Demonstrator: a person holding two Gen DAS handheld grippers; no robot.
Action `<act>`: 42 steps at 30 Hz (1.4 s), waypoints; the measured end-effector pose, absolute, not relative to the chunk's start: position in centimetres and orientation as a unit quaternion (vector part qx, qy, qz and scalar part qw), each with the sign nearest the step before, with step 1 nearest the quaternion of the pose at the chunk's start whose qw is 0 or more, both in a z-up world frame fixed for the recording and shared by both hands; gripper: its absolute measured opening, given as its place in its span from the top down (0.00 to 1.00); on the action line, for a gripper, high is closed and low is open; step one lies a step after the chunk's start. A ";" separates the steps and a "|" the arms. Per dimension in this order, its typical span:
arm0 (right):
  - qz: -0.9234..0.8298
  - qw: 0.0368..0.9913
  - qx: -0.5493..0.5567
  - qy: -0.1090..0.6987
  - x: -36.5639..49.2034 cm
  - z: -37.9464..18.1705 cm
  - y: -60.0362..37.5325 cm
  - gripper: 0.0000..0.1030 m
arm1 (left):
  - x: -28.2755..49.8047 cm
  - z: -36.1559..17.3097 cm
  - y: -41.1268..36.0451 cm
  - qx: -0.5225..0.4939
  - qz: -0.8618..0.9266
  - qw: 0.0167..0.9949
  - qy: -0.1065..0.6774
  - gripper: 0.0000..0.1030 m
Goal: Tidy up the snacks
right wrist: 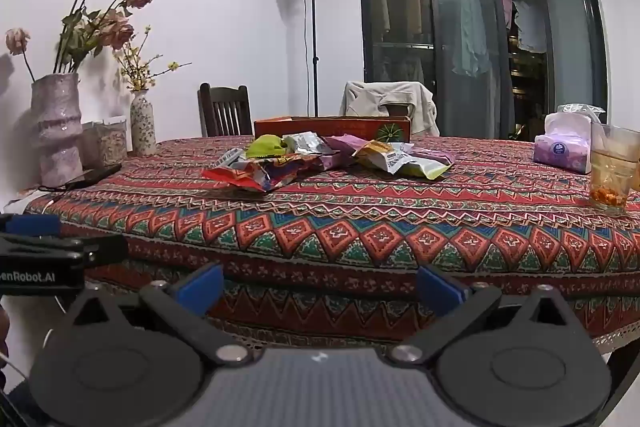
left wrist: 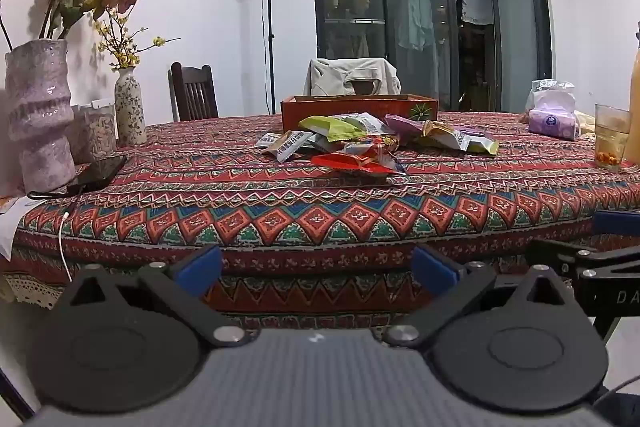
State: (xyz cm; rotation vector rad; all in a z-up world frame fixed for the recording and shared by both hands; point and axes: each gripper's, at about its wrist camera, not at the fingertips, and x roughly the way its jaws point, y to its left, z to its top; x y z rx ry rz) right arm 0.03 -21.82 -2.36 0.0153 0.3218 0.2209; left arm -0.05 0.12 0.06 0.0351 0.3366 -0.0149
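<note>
Both grippers hung off the near edge of the tabletop (left wrist: 320,195), below its surface level, nothing between their blue pads.

Left gripper (left wrist: 316,267): jaws released, wide apart, empty. Right gripper (right wrist: 320,285): the same, spread and empty.

Snack pile (left wrist: 360,143) lay mid-table, well apart from both grippers, loose packets overlapping. From the left gripper it sat at 12 to 1 o'clock; from the right gripper, at 11 to 12 o'clock. So the pile lay roughly between the two, straight ahead across the cloth.

Red packet (right wrist: 240,179) was the nearest piece, flat, long axis running roughly 9 to 3 across both views. In the right view it sat toward 11 o'clock, so it seemed nearer the left gripper, though fisheye distortion made that uncertain.

Red box (left wrist: 358,107) stood directly behind the pile at 12 o'clock, top open, likely the destination.

Glass (right wrist: 612,167) at 2 o'clock from the right gripper, clear of a straight reach.
</note>
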 end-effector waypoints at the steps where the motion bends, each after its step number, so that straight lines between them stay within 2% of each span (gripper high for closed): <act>1: 0.111 0.981 0.015 0.157 0.0 -2.4 -21.9 0.00 | 0.0 0.1 0.1 0.021 -0.007 0.985 0.171 0.00; 42: 0.108 0.983 0.018 0.149 0.2 -2.2 -22.3 0.00 | -0.1 0.6 0.0 0.029 -0.007 0.986 0.167 0.00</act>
